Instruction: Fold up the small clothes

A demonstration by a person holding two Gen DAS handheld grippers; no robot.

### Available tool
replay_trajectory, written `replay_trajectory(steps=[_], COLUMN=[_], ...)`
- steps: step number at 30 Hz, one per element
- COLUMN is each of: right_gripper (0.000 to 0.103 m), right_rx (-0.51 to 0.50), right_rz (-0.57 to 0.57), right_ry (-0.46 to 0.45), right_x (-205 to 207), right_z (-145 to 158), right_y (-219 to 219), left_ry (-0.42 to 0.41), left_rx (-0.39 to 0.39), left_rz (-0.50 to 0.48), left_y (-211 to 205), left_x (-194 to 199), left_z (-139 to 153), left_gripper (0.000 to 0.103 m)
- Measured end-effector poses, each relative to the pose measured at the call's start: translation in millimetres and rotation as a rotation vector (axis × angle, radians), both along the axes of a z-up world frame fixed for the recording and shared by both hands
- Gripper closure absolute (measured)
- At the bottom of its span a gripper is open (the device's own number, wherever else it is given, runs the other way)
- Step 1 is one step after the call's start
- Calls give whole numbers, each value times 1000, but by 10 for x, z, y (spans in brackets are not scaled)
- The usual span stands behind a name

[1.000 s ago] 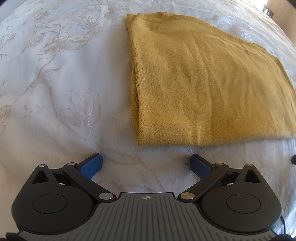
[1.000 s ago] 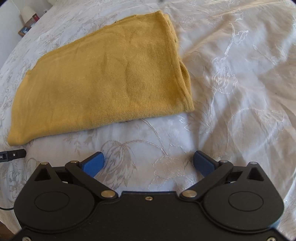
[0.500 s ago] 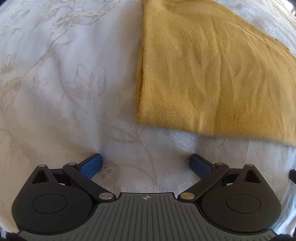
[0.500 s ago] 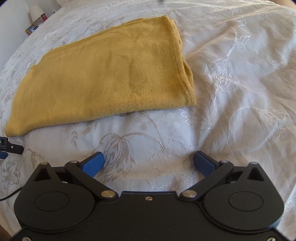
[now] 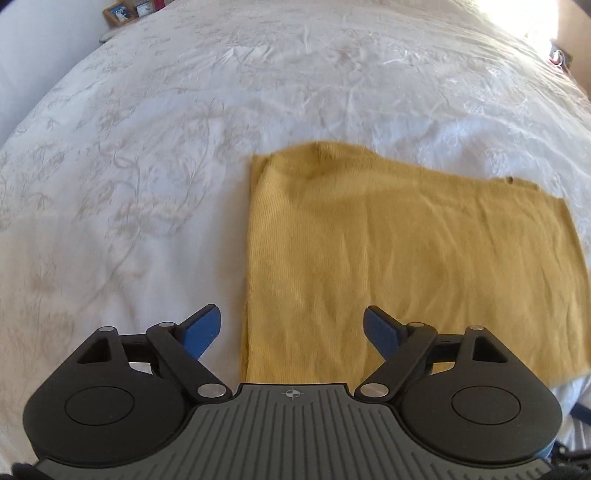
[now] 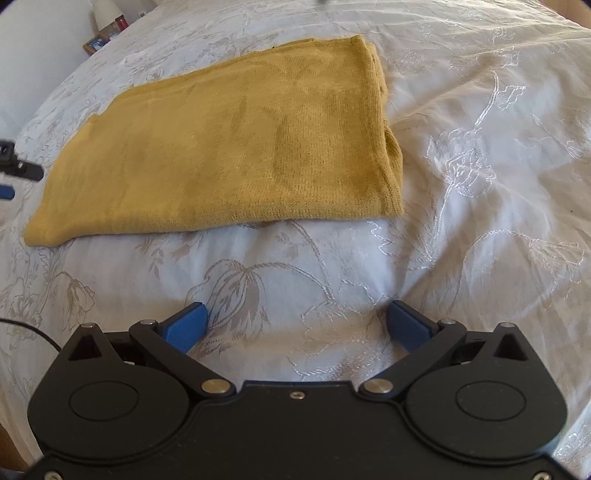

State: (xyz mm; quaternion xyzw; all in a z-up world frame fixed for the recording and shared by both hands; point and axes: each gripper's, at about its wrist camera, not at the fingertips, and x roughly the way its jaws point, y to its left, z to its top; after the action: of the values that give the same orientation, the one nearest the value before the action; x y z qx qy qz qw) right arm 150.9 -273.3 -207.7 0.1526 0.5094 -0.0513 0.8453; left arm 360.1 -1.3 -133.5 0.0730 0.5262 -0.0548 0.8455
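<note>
A mustard-yellow knit garment (image 5: 406,266) lies folded flat in a rough rectangle on the white embroidered bedspread (image 5: 147,166). My left gripper (image 5: 293,330) is open and empty, above the garment's near left corner, its left finger over bare bedspread and its right finger over the cloth. In the right wrist view the garment (image 6: 229,147) lies ahead and to the left. My right gripper (image 6: 297,323) is open and empty over the bedspread (image 6: 480,184), short of the garment's near edge. Part of the left gripper (image 6: 14,162) shows at that view's left edge.
Small framed items (image 5: 125,11) stand on a surface beyond the bed's far left corner; they also show in the right wrist view (image 6: 107,33). A thin black cable (image 6: 33,330) trails at the left edge. The bedspread is wrinkled to the right of the garment.
My left gripper has moved forward and tilted up, so the garment's near left corner now lies between its fingers. My right gripper has stayed nearly in place, both still open.
</note>
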Motion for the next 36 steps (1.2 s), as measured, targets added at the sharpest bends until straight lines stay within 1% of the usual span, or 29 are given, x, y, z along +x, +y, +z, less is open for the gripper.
replay_trajectory(steps=[4,9,11,13,15,17,19,22,25,27,30,32,36], right_gripper=[0,0,0,1,2,4,4,4,4,4,4,4,4], right_rx=[3,18,36,51,42,31,31,32,46,84,143,174,248], right_rz=[14,31,43,39,18,-8,-40,-77,-93,-95,-89,-77,-65], right_ry=[11,43,69,89,70,29,-17,-74,-105,-107,-100,-93,-73], right_x=[32,90,134,176,177,166,167,226,350,490,700,786,947], right_z=[1,11,30,76,156,269,383,516,560,531,421,359,226], right_y=[-10,-38,-76,-122,-167,-244,-352,-538,-734,-864,-974,-1023,-1096], left_ry=[-5,14,17,18,26,24,10,16,-14,-42,-80,-97,-85], left_rx=[42,99,130,142,121,100,114,107,126,115,96,88,47], left_rz=[9,-13,-1,27,63,104,141,170,196,195,146,95,6], left_y=[-88,-188,-192,-153,-80,-6,68,152,188,166,56,-64,-299], left_x=[385,765,908,1035,1151,1233,1312,1418,1433,1378,1185,1029,702], left_z=[-116,-349,-435,-492,-525,-525,-511,-519,-450,-357,-206,-145,-96], left_gripper=[18,18,18,18,17,17,17,17,17,18,18,18,18])
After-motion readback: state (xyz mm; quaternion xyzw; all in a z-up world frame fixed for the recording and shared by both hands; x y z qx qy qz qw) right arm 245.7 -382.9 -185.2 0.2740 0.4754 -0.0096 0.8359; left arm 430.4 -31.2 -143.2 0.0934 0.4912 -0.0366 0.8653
